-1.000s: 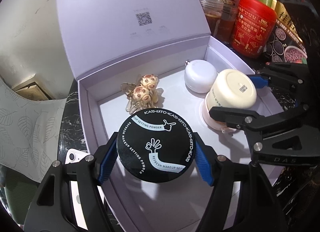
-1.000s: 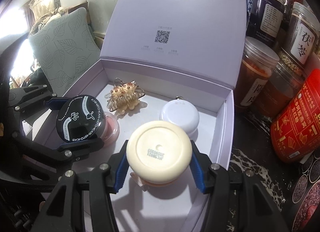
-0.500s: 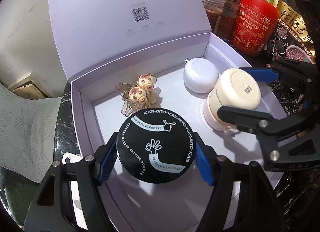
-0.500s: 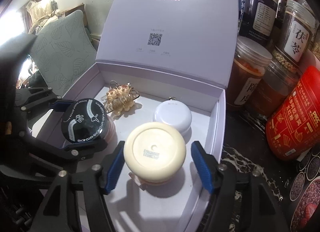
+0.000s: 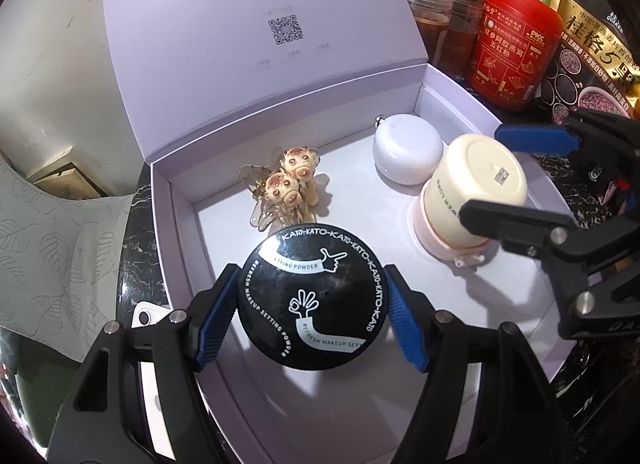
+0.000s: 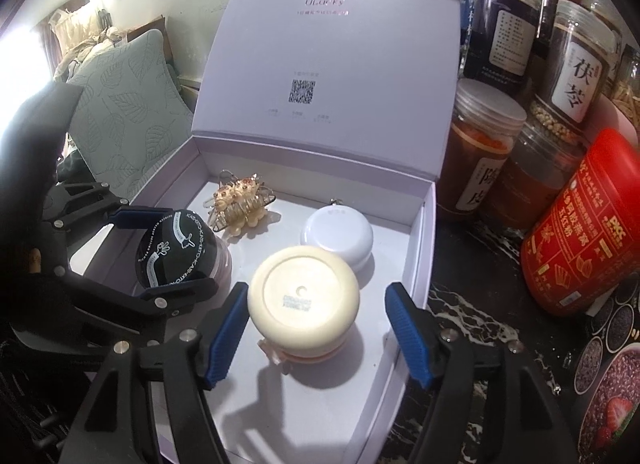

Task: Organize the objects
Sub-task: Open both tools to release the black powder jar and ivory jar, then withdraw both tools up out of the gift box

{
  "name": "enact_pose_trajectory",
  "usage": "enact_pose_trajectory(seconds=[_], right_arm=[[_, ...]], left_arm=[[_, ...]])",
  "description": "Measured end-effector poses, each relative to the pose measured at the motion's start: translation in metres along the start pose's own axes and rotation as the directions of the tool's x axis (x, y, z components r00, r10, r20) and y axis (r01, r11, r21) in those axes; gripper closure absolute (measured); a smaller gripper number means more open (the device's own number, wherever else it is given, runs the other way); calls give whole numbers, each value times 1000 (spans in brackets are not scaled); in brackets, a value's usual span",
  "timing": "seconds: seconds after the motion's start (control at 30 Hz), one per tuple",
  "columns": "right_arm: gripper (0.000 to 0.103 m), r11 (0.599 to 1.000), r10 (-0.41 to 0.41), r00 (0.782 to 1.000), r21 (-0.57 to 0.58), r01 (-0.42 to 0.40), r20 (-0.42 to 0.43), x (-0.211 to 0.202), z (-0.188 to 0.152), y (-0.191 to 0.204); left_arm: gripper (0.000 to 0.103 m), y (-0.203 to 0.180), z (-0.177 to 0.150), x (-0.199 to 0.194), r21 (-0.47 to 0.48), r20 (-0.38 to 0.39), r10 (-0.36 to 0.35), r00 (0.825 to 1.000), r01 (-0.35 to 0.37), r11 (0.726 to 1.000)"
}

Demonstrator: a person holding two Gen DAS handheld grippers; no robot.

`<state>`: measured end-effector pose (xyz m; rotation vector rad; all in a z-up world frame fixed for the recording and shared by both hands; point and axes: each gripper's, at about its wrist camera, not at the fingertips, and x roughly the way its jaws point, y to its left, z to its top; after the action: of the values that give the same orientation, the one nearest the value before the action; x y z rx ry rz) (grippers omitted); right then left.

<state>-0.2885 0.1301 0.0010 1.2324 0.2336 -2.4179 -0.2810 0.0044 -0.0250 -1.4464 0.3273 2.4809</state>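
Note:
An open white gift box (image 5: 182,240) (image 6: 416,248) holds a black setting powder jar (image 5: 312,300) (image 6: 176,252), a cream jar (image 5: 472,192) (image 6: 304,296), a white round case (image 5: 408,148) (image 6: 338,236) and a beaded hair clip (image 5: 286,184) (image 6: 240,204). My left gripper (image 5: 310,320) (image 6: 160,252) straddles the powder jar, which rests on the box floor, with small gaps at both pads. My right gripper (image 6: 316,328) (image 5: 516,172) is open around the cream jar, its right pad well clear of it.
The box lid (image 5: 256,32) stands upright behind. Several food jars (image 6: 484,152) and a red canister (image 6: 588,232) (image 5: 512,44) crowd the dark marble counter on the right. A leaf-patterned cushion (image 6: 128,112) lies left. A white phone (image 5: 148,314) lies beside the box's left wall.
My right gripper has opened and let go of the cream jar, which now stands in the box. My left gripper's pads have eased off the powder jar. Both grippers have drawn back a little.

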Motion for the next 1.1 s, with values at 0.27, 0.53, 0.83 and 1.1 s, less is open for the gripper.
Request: enact_pose_trajectory(seconds=[0.27,0.53,0.83,1.1], right_arm=[[32,1000,-7,999,14,6,31,-14,2,1],[29,999,-11,999,36,9,53,-33,2,2],[26,999,-44,994,21,42,97,-71,1,8],[24,998,-66,989,17,64,135,-103,-4,18]], left_arm=[[34,-5,-1,-14,-7,12,24,1000,-23,1000],[34,-1,3,-39,-8,50,54,997,-53,999],[29,-9,-6,-72,-5,94,51,994,-50,999],[21,-14,-14,-109,-6,146,98,984,-98,995]])
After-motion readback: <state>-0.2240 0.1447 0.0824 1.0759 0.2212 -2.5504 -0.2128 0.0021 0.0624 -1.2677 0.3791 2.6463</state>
